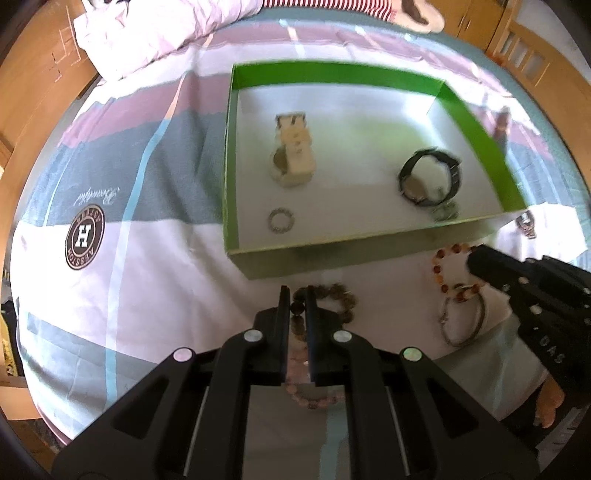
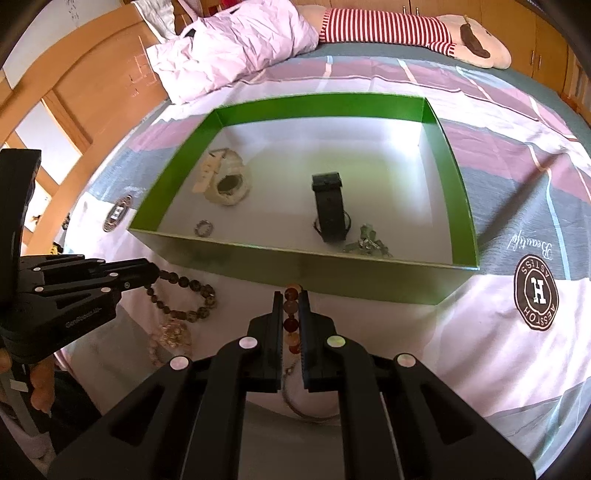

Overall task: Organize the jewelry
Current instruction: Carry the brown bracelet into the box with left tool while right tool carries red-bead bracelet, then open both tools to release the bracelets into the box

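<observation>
On the bedspread, in front of the green box [image 1: 258, 264], my left gripper [image 1: 297, 295] is shut on a bead of the dark bead bracelet [image 1: 341, 301]. In the right wrist view, my right gripper [image 2: 290, 299] is shut on the orange bead bracelet [image 2: 290, 325]; its tip [image 1: 474, 258] also shows in the left wrist view at that bracelet [image 1: 441, 275]. A silver bangle [image 1: 463, 325] and a pinkish bead bracelet [image 1: 314, 400] lie nearby. Inside the box are a cream watch [image 1: 293, 155], a black watch [image 1: 430, 179], a small ring [image 1: 280, 220] and a small metal piece [image 1: 445, 212].
The box's near wall [image 2: 295, 266] stands just beyond both grippers. A crumpled pillow [image 2: 229, 48] and a striped plush toy [image 2: 406, 29] lie at the far end of the bed. A wooden headboard [image 2: 92, 85] runs along the left. Another small item [image 1: 526, 225] lies right of the box.
</observation>
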`<state>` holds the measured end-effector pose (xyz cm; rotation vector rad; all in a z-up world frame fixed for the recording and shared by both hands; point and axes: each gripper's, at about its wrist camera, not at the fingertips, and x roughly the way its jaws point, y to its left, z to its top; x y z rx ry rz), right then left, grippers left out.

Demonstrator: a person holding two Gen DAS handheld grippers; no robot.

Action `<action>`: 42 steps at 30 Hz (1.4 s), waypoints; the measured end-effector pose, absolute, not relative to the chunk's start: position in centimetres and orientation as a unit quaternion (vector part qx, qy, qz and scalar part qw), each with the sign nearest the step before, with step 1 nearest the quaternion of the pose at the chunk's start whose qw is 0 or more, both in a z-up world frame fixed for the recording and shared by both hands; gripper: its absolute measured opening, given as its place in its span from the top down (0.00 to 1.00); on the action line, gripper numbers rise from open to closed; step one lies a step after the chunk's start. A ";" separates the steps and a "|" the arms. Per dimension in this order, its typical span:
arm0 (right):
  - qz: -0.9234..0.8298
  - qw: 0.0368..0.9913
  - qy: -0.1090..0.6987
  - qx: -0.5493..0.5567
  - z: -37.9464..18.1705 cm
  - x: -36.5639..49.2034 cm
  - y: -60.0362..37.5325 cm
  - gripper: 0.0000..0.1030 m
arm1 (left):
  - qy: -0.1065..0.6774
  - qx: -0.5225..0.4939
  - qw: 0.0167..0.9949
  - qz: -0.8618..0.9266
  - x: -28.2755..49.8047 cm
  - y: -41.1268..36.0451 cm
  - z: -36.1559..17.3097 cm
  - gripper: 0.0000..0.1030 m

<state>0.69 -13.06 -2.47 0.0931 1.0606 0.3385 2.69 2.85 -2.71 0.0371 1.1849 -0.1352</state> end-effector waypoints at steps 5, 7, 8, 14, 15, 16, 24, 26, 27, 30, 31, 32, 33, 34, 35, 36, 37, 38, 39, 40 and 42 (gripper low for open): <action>0.176 0.853 0.488 0.053 -0.8 0.3 -12.8 0.93 | 0.535 0.016 0.840 -0.090 1.7 1.9 -0.7 0.92; 0.185 0.855 0.480 0.060 -0.1 0.1 -12.8 0.93 | 0.525 0.016 0.845 -0.103 1.2 1.6 0.2 0.92; 0.189 0.857 0.476 0.063 0.2 0.0 -12.8 0.93 | 0.519 0.016 0.848 -0.108 0.8 1.5 0.6 0.92; 0.211 0.872 0.434 0.083 2.6 -0.4 -13.1 0.93 | 0.471 -0.006 0.868 -0.154 0.1 1.7 3.7 0.92; 0.209 0.875 0.429 0.086 2.9 -0.4 -13.3 0.93 | 0.464 -0.012 0.871 -0.160 0.1 1.8 4.2 0.92; 0.208 0.876 0.426 0.089 3.1 -0.4 -13.4 0.93 | 0.458 -0.020 0.873 -0.166 0.1 1.9 4.6 0.92; 0.173 0.898 0.391 0.100 5.2 0.4 -14.8 0.93 | 0.426 -0.063 0.886 -0.171 1.3 3.4 7.0 0.92; 0.162 0.902 0.386 0.104 5.7 0.7 -15.1 0.93 | 0.423 -0.060 0.891 -0.154 1.8 3.7 7.3 0.92; 0.157 0.904 0.384 0.106 5.8 0.9 -15.2 0.93 | 0.421 -0.060 0.893 -0.146 2.1 3.9 7.4 0.92; 0.151 0.903 0.386 0.110 5.6 1.9 -15.0 0.93 | 0.422 -0.066 0.894 -0.134 2.8 4.5 7.3 0.92; 0.151 0.903 0.387 0.110 5.5 2.1 -14.8 0.93 | 0.423 -0.067 0.894 -0.130 3.0 4.5 7.2 0.92; 0.151 0.902 0.390 0.107 5.3 2.5 -14.5 0.93 | 0.425 -0.065 0.894 -0.126 3.3 4.5 7.0 0.92; 0.152 0.900 0.395 0.102 4.9 3.0 -14.0 0.93 | 0.426 -0.063 0.894 -0.122 3.6 4.6 6.9 0.92; 0.152 0.899 0.399 0.099 4.4 3.4 -13.7 0.93 | 0.428 -0.061 0.894 -0.117 3.8 4.6 6.7 0.92; 0.151 0.897 0.403 0.097 3.9 3.8 -13.5 0.93 | 0.431 -0.058 0.893 -0.114 4.1 4.5 6.5 0.92; 0.148 0.895 0.409 0.096 3.4 4.1 -13.4 0.93 | 0.434 -0.056 0.892 -0.111 4.3 4.5 6.3 0.92; 0.146 0.894 0.413 0.097 3.1 4.2 -13.2 0.93 | 0.436 -0.055 0.892 -0.109 4.5 4.5 6.1 0.92; 0.144 0.892 0.417 0.098 2.6 4.4 -13.2 0.93 | 0.439 -0.053 0.891 -0.107 4.6 4.4 5.8 0.92; 0.143 0.891 0.420 0.097 2.4 4.5 -13.1 0.93 | 0.441 -0.051 0.890 -0.106 4.7 4.4 5.7 0.92; 0.141 0.891 0.421 0.095 2.2 4.6 -13.1 0.93 | 0.442 -0.050 0.890 -0.105 4.8 4.4 5.6 0.92; 0.137 0.893 0.418 0.093 2.3 4.5 -13.3 0.93 | 0.442 -0.049 0.890 -0.103 4.9 4.4 5.4 0.92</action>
